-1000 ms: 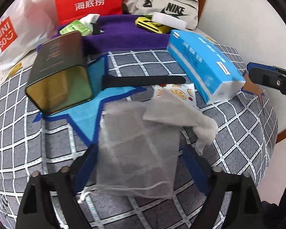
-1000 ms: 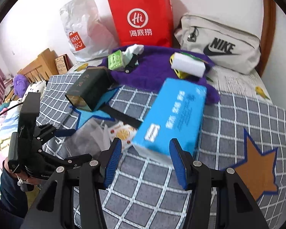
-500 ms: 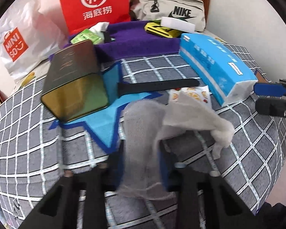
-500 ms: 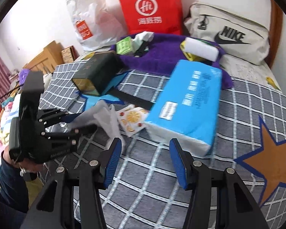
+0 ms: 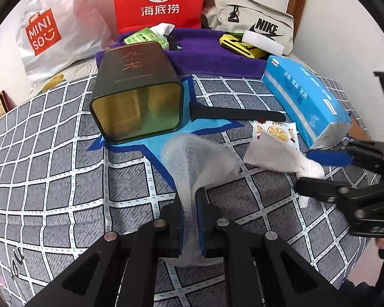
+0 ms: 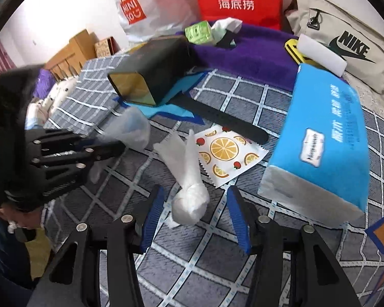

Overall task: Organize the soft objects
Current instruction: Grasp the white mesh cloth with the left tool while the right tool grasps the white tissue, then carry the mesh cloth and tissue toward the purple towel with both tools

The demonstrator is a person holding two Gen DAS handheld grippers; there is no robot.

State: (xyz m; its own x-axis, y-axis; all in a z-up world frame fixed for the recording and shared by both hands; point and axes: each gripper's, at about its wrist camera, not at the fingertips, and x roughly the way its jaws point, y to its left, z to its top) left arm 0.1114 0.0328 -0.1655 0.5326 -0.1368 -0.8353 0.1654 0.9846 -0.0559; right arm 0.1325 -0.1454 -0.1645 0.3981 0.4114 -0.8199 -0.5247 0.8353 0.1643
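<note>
Mesh pouch, bunched on the checked bedspread just before the dark tin, was pinched tight between the closed pads of the left gripper; crumpled tissue lay between the half-spread, non-touching fingers of the right gripper; blue tissue pack lay rightmost.

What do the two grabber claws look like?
Both are black plastic. The left gripper and right gripper each have two angular fingers lined with ribbed blue pads and dotted with round silver bolts. A dark blue sleeve shows behind one.
</note>
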